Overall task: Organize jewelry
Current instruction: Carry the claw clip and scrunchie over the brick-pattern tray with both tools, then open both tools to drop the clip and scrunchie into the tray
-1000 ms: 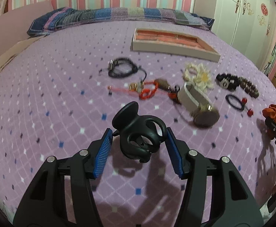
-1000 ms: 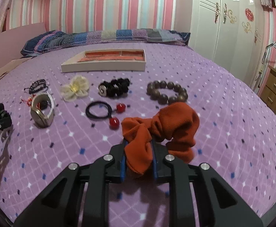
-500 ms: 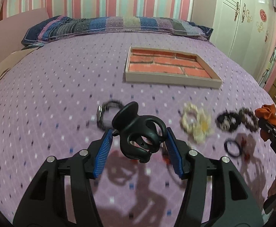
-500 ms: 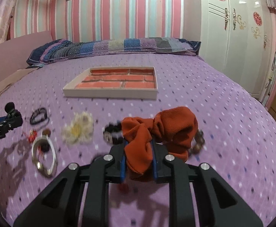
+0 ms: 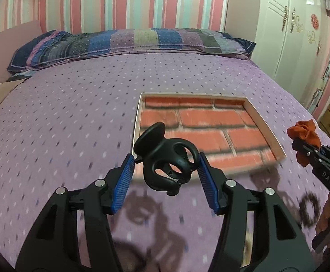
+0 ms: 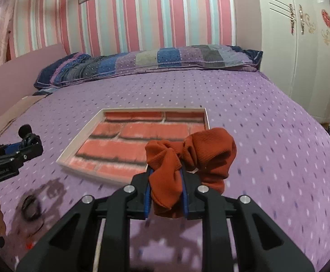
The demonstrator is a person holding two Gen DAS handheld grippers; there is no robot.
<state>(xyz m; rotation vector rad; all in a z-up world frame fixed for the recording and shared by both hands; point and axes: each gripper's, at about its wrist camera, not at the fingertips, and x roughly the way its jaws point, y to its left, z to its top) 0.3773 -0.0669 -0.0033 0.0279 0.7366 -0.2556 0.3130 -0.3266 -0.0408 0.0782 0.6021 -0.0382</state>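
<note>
trays 1 (image 5: 264,124) | black hair clips 1 (image 5: 167,158) | orange scrunchies 1 (image 6: 192,154) — grippers 2

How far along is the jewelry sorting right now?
Nothing is placed yet: the brick-patterned tray looks empty. In hand: left gripper holds a black hair claw, right gripper an orange scrunchie, both near the tray. Left: dropping both in.

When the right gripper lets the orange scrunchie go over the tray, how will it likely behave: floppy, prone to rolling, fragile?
The orange scrunchie is ribbed cloth, bunched and drooping over the right gripper, so probably floppy and light. Once released over the tray it would likely slump rather than roll. It looks soft, so probably not fragile.
</note>
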